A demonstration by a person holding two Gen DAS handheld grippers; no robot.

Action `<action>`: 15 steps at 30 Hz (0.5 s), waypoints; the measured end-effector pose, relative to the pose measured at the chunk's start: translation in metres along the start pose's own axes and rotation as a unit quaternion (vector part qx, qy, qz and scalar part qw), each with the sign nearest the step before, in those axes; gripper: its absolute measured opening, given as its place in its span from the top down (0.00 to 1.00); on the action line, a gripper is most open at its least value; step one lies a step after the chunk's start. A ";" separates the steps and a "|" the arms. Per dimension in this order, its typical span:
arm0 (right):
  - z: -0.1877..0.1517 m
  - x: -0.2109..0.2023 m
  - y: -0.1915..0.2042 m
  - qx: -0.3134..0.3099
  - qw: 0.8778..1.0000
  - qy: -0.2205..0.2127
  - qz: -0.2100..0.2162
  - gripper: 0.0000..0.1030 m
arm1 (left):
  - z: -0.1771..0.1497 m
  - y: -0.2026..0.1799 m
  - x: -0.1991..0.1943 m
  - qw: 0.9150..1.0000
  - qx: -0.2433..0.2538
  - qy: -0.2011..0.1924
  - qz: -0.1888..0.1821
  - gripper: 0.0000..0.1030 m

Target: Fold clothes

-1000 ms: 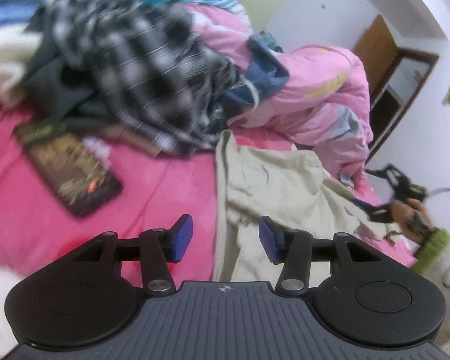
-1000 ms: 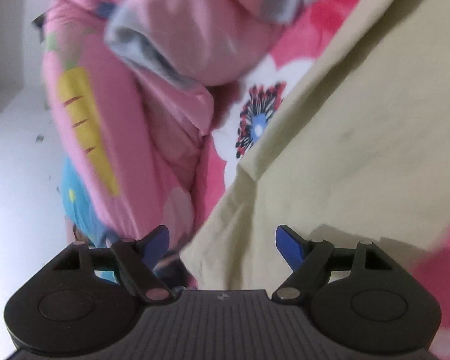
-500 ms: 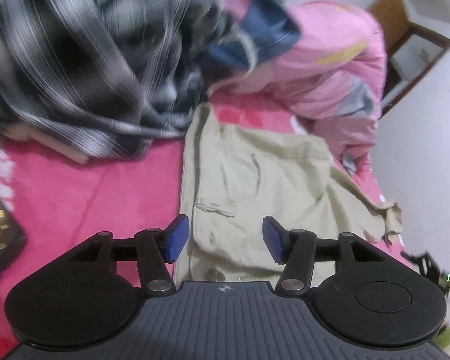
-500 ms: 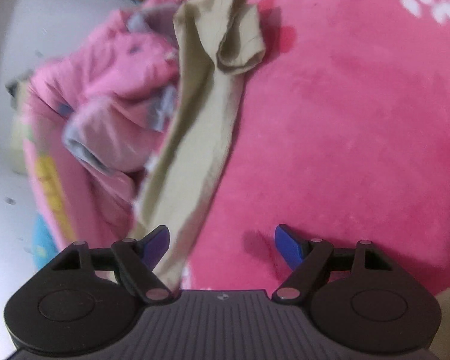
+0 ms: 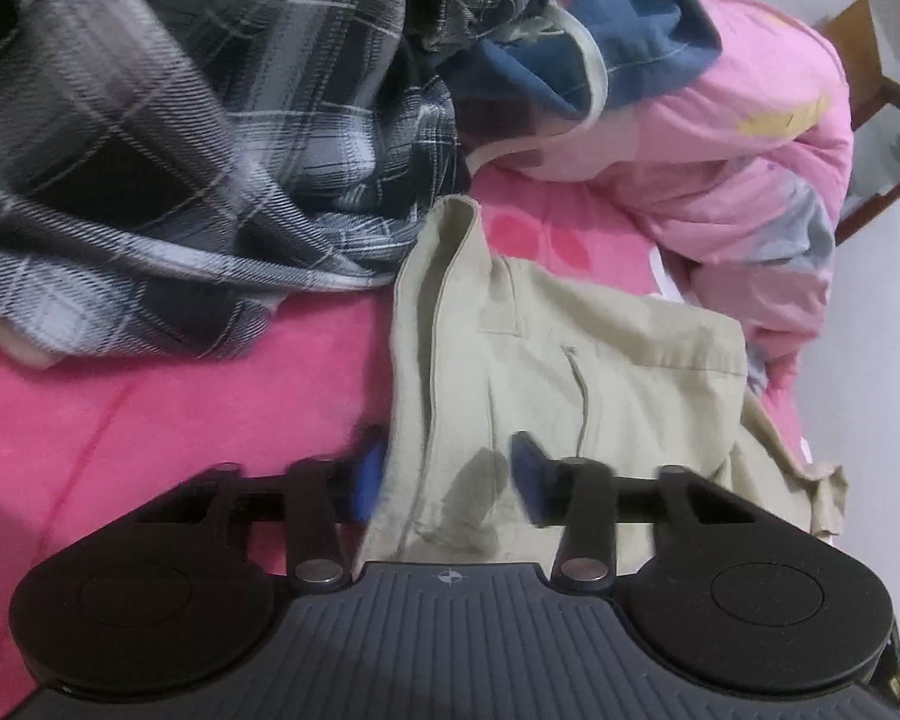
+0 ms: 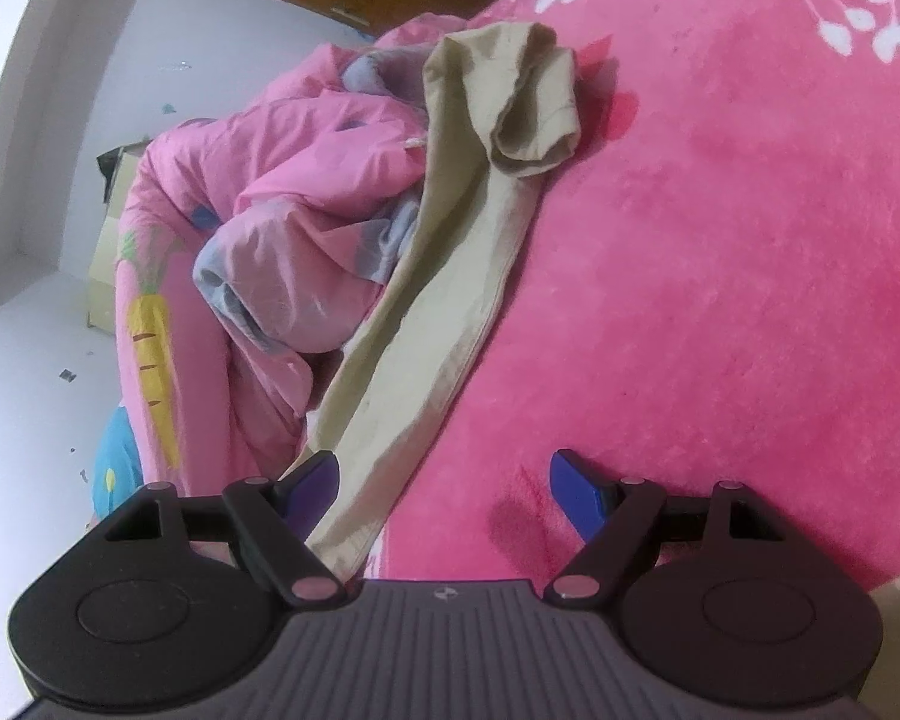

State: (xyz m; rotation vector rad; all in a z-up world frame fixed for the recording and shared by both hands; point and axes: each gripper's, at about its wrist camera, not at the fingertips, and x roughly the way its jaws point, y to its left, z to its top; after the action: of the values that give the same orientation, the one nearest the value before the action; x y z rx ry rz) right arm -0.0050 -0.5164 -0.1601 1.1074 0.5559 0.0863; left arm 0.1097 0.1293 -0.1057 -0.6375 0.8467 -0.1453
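Beige trousers [image 5: 570,360] lie spread on the pink bedcover [image 5: 150,420], waist end nearest in the left wrist view. My left gripper [image 5: 447,477] hovers low over that waist edge. Its jaws are closing with a fold of the beige cloth between them, and the pads do not clearly press on it. In the right wrist view a twisted trouser leg [image 6: 450,312] runs away from me, its cuff crumpled at the far end. My right gripper [image 6: 447,480] stands open, the leg's near end lying just inside its left finger [image 6: 312,483].
A heap of dark plaid clothing [image 5: 180,120] and a blue garment [image 5: 600,30] lie behind the trousers. A bunched pink quilt [image 5: 720,180] [image 6: 270,192] borders the trousers on the bed's edge side. Wooden furniture [image 5: 870,60] and white floor [image 6: 30,390] lie beyond.
My left gripper came in low onto the trousers' waist edge and its jaws narrowed. My right gripper swung from the wide beige cloth to the trouser leg's end and stayed open.
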 end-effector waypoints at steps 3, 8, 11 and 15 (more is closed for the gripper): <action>-0.002 0.000 0.001 -0.007 1.000 -0.003 -0.002 0.22 | -0.003 -0.010 -0.002 1.000 0.025 -0.004 0.007 0.87; -0.003 0.002 0.004 -0.008 1.000 -0.004 -0.013 0.22 | -0.001 -0.022 -0.021 0.995 0.058 -0.056 0.064 0.94; -0.002 0.002 0.005 -0.003 1.000 -0.002 -0.023 0.22 | 0.009 -0.018 -0.033 0.992 0.065 -0.078 0.075 0.94; -0.004 0.003 0.007 -0.006 1.000 -0.006 -0.030 0.22 | 0.015 0.005 -0.011 0.994 0.045 -0.031 0.098 0.98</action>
State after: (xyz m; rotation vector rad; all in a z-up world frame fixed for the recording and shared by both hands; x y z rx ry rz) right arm -0.0027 -0.5085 -0.1570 1.0785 0.5764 0.0312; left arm 0.1128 0.1444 -0.0938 -0.4702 0.8335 0.0141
